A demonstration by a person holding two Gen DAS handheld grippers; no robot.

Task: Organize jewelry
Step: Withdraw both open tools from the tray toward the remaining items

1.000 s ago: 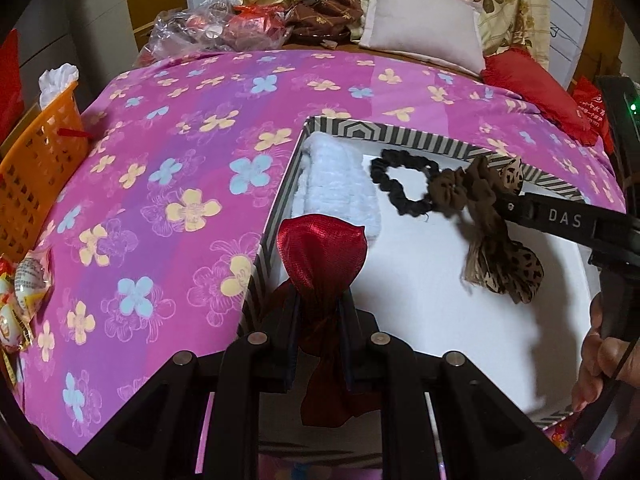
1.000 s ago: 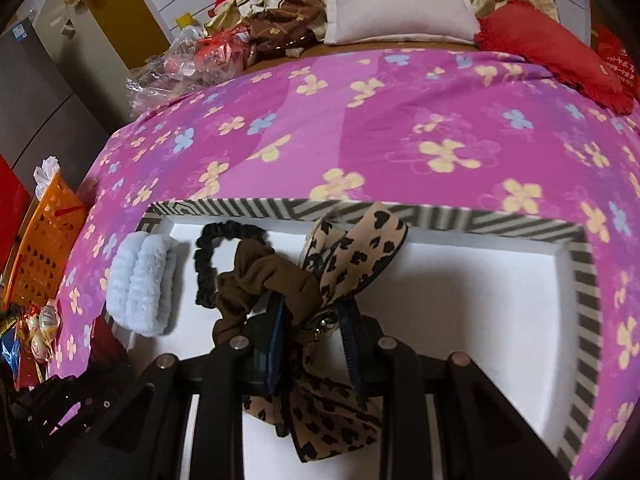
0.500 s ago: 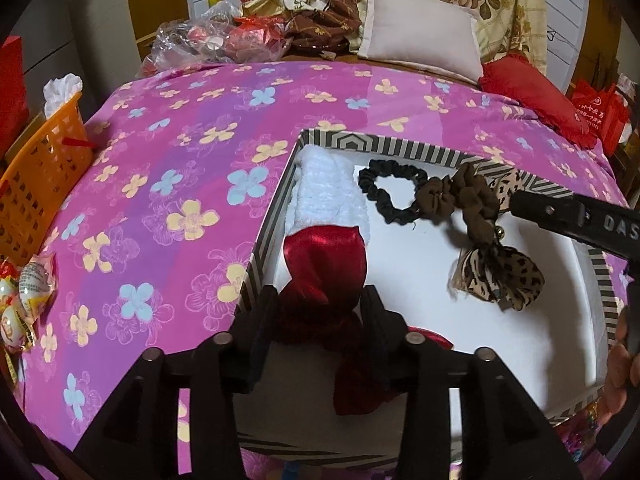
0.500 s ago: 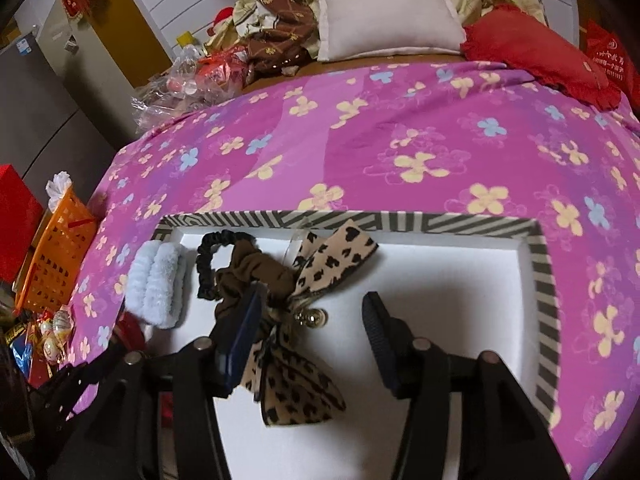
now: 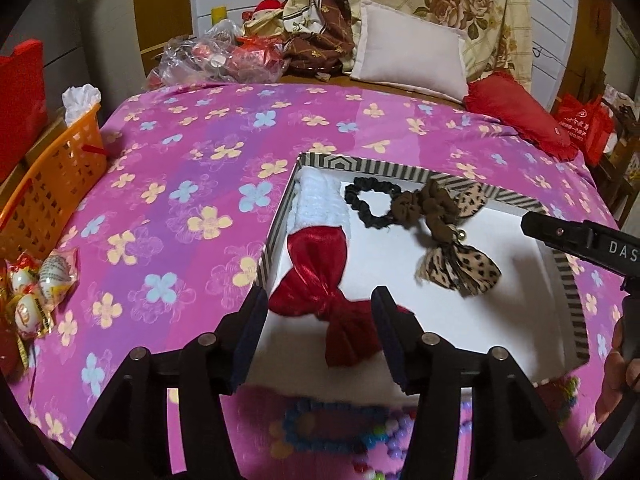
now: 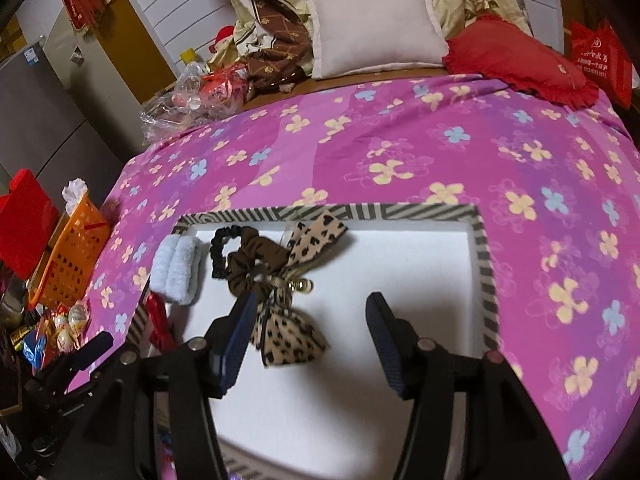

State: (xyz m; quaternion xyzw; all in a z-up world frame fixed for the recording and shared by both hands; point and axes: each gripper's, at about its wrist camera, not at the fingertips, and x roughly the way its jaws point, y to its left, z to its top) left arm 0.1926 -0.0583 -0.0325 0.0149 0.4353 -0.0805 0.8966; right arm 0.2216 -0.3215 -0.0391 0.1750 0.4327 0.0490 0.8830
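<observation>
Our left claw [image 5: 320, 312] has its jaws spreading apart, and the red bow [image 5: 320, 276] lies between them on the white floor of the box [image 5: 400, 168], with neither pad pressing on it. Our right claw [image 6: 312, 320] is also spreading its jaws; the leopard-print bow [image 6: 288, 336] lies just inside its left finger, free of both pads as far as we can tell.

In the left wrist view, the striped-rim box sits on the bed [image 5: 180, 200] with the flowered pink cover. Inside the box, the red bow rests at seven o'clock, along the left wall. Just beyond it, at eleven o'clock, the white fluffy band [image 5: 320, 204] touches the bow's far lobe. The black scrunchie [image 5: 368, 204] lies at twelve o'clock, beside the white band, and the brown scrunchie [image 5: 424, 208] touches it on the right. The leopard-print bow stretches from the brown scrunchie toward three o'clock, with a small gold bell [image 6: 302, 286] at its knot.

Outside the box, an orange basket [image 5: 52, 184] stands off the bed's edge at nine o'clock, and wrapped sweets [image 5: 36, 296] lie at eight o'clock. Coloured beads [image 5: 332, 428], blurred, lie on the bed at six o'clock, below the box.
</observation>
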